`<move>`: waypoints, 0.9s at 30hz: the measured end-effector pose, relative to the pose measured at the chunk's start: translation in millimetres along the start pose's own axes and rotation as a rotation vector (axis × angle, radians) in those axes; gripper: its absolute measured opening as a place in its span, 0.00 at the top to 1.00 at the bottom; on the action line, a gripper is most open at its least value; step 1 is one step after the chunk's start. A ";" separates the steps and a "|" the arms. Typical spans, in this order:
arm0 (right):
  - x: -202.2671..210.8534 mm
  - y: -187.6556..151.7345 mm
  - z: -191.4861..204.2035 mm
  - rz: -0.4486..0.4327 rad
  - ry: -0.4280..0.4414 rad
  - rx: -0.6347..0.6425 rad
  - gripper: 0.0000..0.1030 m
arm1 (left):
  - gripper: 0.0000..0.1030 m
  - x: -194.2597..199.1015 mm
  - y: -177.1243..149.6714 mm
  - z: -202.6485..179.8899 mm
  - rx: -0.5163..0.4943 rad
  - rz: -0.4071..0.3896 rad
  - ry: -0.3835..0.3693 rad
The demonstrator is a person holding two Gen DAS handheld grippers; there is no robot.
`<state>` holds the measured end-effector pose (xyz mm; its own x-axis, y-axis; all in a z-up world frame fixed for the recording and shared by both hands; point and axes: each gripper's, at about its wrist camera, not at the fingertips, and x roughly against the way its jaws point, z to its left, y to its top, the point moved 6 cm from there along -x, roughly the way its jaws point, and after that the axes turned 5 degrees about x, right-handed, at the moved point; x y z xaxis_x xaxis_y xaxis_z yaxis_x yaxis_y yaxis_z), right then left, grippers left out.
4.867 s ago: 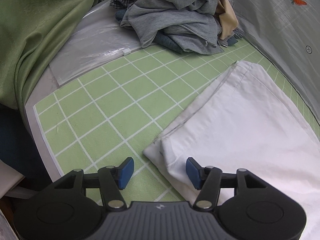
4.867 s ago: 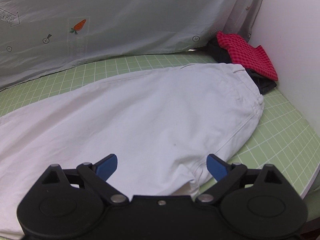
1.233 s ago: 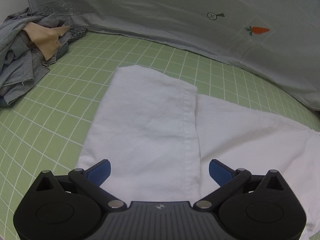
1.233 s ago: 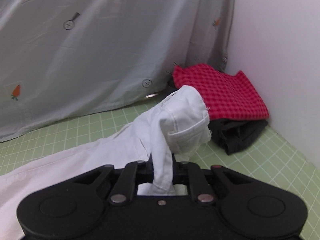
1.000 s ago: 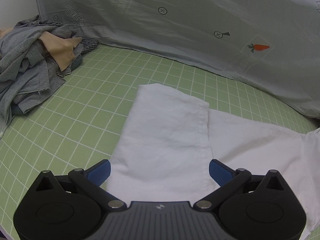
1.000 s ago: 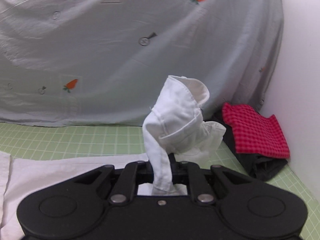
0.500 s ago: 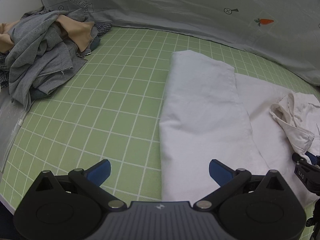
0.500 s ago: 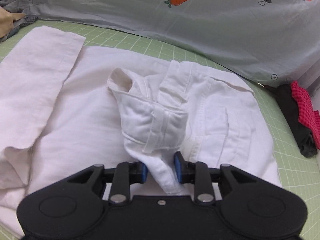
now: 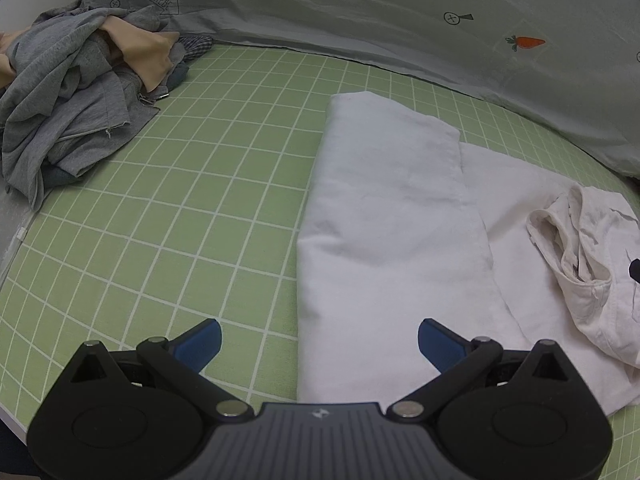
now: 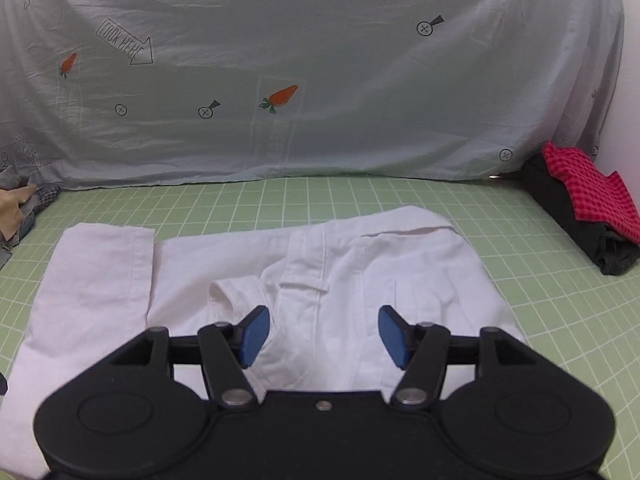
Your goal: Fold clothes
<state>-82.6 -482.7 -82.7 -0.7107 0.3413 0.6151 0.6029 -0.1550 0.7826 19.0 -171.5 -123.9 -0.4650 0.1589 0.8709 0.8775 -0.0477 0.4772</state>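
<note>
Left gripper (image 9: 318,344): jaws are standing wide apart, holding nothing, hovering over the near edge of the white trousers (image 9: 384,216).
Right gripper (image 10: 322,334): jaws are gaping open and gripping nothing, hanging just above the waistband (image 10: 316,280).
White trousers: lying on the green grid mat (image 9: 192,184), leg end folded over, waistband end crumpled on top.
Grey clothes pile (image 9: 76,92): sitting at the mat's far left.
Red checked cloth (image 10: 588,190): resting on a dark garment (image 10: 576,224) at the right.
Backdrop sheet (image 10: 320,68): hanging behind.

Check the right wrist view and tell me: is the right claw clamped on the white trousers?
No. The right claw is open, its blue pads apart above the white trousers, gripping nothing.
</note>
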 end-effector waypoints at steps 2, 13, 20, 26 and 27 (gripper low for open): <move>-9.5 0.4 1.9 0.023 -0.010 0.009 0.40 | 0.00 -3.8 4.5 1.4 0.008 0.005 0.009; -82.9 7.8 7.0 0.123 -0.024 0.006 0.37 | 0.00 -47.6 53.4 1.8 -0.014 0.020 0.061; -115.1 3.8 6.1 0.184 -0.081 0.005 0.52 | 0.00 -71.3 60.1 -5.0 -0.046 0.062 0.079; -92.7 4.6 1.2 0.108 -0.052 -0.011 0.84 | 0.00 -80.3 44.0 -5.1 -0.055 0.118 0.073; -85.8 7.7 2.8 0.088 -0.048 -0.006 0.85 | 0.00 -79.8 43.2 -5.7 -0.053 0.117 0.071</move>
<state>-16.0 -510.6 -129.7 -0.6370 0.3697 0.6765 0.6599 -0.1921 0.7264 93.5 -191.9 -172.1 -0.3682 0.0789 0.9264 0.9198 -0.1142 0.3754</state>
